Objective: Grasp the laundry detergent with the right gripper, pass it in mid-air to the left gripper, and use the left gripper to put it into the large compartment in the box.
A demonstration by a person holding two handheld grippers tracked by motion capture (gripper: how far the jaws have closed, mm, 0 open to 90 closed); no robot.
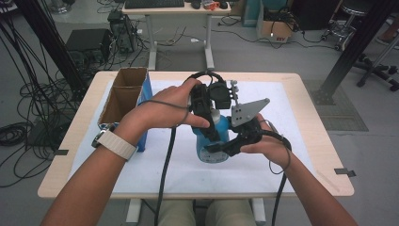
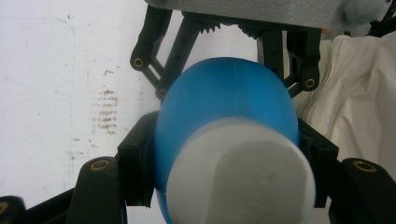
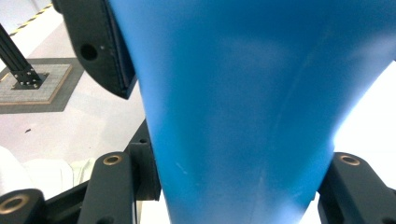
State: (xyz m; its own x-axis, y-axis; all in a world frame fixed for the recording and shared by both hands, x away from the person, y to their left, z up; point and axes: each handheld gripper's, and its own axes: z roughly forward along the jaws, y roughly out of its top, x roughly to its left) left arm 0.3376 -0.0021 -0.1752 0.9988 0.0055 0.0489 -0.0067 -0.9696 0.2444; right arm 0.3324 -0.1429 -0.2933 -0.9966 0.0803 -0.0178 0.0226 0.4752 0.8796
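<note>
My left hand [image 1: 162,109] reaching in from the left, strapped wrist raised, left black two-jaw gripper [image 1: 211,129] angled down with jaws clamped tight, my right hand [image 1: 263,146] lower, right black two-jaw gripper [image 1: 221,147] pointing left, jaws likewise clamped.

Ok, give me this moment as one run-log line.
left gripper: shut on blue bottle, near white cap | right gripper: shut on blue bottle, lower body | bottle above white mat | cardboard box: left

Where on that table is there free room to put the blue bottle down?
Free: the white mat right of the blue bottle, and its near strip. Crowded: the left edge, with the cardboard box, and the middle, where the left gripper and right gripper clamp the bottle.
</note>
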